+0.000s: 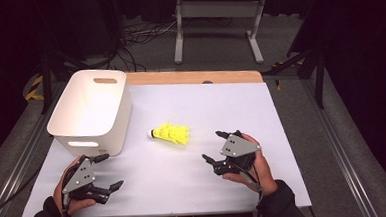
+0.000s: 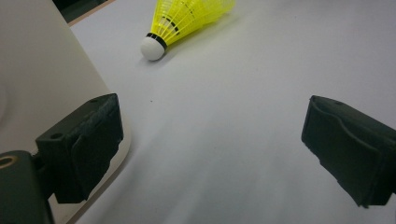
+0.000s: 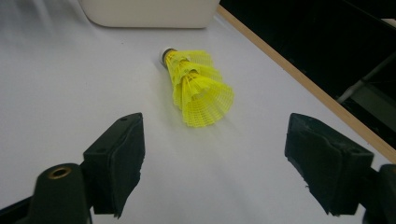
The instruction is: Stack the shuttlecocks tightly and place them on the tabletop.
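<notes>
**Lining up on the yellow shuttles**

Closing in now: the right gripper [image 1: 222,148] sits at lower right of the high view, jaws spread wide with nothing between them, pointed toward the yellow shuttlecocks [image 1: 171,133] lying on their side at mid-frame. In the right gripper view the nested skirts [image 3: 201,92] face the jaws, cork end away. Best bet, I'd say: come in low, straddle the mesh near its narrow waist and squeeze softly, since that skirt looks likely to crush or roll. The left gripper [image 1: 105,172] waits at lower left, released as well, just beside the white bin [image 1: 92,111], whose wall fills the left edge of its own view. The bin stands at upper left, near the shuttlecocks but apart. Underfoot, a pale sheet [image 1: 221,112] over a wooden tabletop [image 1: 194,77]; beyond, a dark room, cables on the floor [image 1: 137,36], a grey table frame [image 1: 218,9]
</notes>
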The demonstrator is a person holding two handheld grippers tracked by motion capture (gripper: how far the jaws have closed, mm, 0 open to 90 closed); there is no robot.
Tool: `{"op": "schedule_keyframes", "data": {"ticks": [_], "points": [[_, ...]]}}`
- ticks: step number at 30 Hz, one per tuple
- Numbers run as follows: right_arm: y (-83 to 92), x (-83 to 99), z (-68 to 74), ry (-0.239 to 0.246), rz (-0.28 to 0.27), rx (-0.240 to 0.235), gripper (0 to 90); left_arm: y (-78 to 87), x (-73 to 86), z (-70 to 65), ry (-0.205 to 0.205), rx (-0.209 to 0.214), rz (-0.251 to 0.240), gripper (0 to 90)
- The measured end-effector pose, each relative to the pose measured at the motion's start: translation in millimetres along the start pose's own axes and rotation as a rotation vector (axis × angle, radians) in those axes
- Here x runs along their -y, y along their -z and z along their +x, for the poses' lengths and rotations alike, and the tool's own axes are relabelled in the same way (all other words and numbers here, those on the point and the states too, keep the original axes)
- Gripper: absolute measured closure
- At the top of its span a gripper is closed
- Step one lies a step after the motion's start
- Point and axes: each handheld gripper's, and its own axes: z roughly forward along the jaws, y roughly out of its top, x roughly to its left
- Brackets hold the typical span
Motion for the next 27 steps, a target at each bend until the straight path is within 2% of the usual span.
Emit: {"op": "schedule_keyframes", "data": {"ticks": [9,15,19,27], "points": [[6.1,12.1,-1.3,-0.024,-0.003,0.018,21.1,-0.1,-0.3,-0.3,-0.002,-0.001,0.004,6.2],[9.4,21.6,-1.7,-0.022,0.002,0.028,20.5,-0.1,-0.3,-0.4,-0.002,-0.002,0.003,6.2],[11.2,30.2,-1.9,-0.038,0.003,0.026,20.5,-0.4,-0.3,-0.6,-0.003,0.001,0.004,6.2],[13.5,48.1,-0.3,-0.072,-0.002,0.055,18.8,-1.2,-0.4,-0.8,0.000,0.003,0.001,6.1]]}}
